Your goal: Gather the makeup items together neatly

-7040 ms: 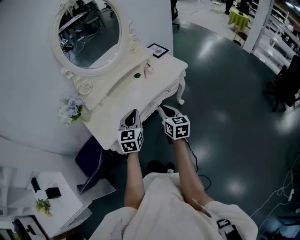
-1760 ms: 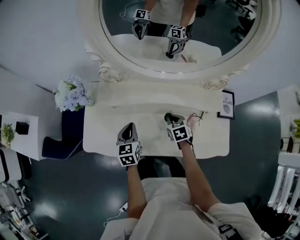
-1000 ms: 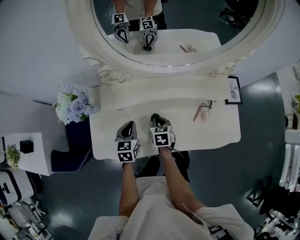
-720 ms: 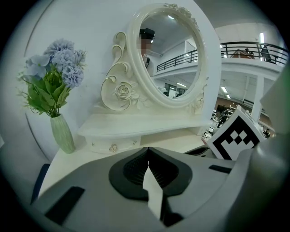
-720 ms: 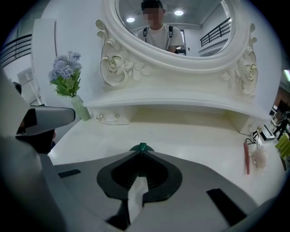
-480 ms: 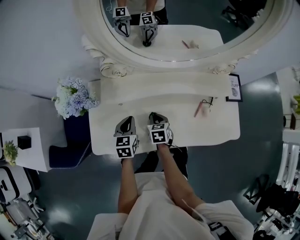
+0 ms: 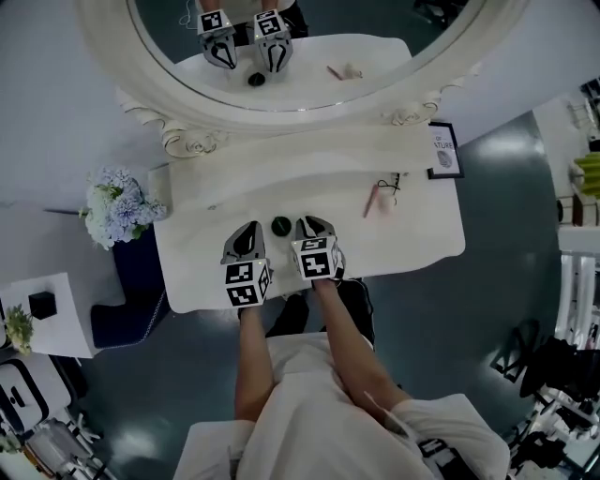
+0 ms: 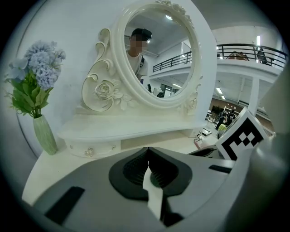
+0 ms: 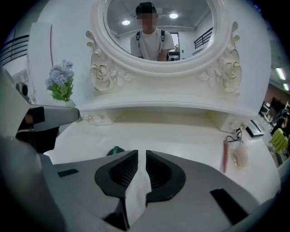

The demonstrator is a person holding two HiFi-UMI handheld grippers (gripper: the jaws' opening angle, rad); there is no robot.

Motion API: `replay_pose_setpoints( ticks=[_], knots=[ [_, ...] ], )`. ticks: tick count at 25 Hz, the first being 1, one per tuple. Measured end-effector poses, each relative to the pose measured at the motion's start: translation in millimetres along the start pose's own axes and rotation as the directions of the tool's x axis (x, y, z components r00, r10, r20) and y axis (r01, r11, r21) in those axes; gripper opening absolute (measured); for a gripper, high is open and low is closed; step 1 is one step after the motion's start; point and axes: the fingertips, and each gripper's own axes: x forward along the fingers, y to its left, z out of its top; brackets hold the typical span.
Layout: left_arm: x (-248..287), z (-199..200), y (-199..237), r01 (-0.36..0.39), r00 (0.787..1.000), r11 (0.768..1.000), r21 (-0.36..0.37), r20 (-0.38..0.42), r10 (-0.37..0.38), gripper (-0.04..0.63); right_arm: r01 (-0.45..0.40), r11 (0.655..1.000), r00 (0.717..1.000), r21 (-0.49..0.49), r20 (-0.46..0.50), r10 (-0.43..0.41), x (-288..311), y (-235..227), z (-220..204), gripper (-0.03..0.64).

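Head view | white vanity (image 7: 422, 239), oval mirror (image 7: 375, 28), dark floor (image 7: 525, 187) | left tool (image 7: 250, 227) closed | right tool (image 7: 314, 222) opening, empty

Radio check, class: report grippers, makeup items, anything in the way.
Left gripper shut, empty. Right gripper opening, empty. Green pot on table between grippers; pencil and puff far right. Nothing in the way.

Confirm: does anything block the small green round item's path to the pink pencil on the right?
No object lies on the tabletop between the small green round item and the pink pencil. Only the right tongs, opening and empty, stand just right of the green item.
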Motion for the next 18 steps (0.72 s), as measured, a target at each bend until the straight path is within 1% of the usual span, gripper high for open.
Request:
replay_pose_setpoints(
  ticks=[3, 7, 9, 12, 16, 18],
  knots=[
    [10, 4, -25, 0.032, 0.999, 1.0, 0.001, 0.003, -0.032, 0.015, 0.101, 0.993, 0.995, 0.057, -0.006, -0.101, -18, -55, -14, 0.086],
    [21, 8, -49, 0.044, 0.999, 0.999, -0.007, 0.013, -0.044, 0.015, 0.233, 0.959, 0.971, 0.164, 0.017, -0.239, -41, -127, -32, 0.086],
    [27, 9, -59, 0.044, 0.999, 0.999, -0.022, 0.017, -0.043, 0.015, 0.271, 0.942, 0.959, 0.199, 0.028, -0.282, -48, -154, -38, 0.084],
    [32, 9, -73, 0.042, 0.999, 0.998, -0.038, 0.018, -0.042, 0.015, 0.286, 0.931, 0.954, 0.229, 0.019, -0.298, -50, -178, -43, 0.087],
    [32, 13, -79, 0.013, 1.0, 0.999, -0.039, 0.027, -0.012, 0.015, 0.27, 0.93, 0.961, 0.249, -0.006, -0.277, -40, -194, -48, 0.123],
    [32, 14, -79, -0.005, 1.0, 0.999, -0.039, 0.03, 0.007, 0.015, 0.26, 0.931, 0.964, 0.255, -0.019, -0.264, -35, -199, -49, 0.124]
  ],
)
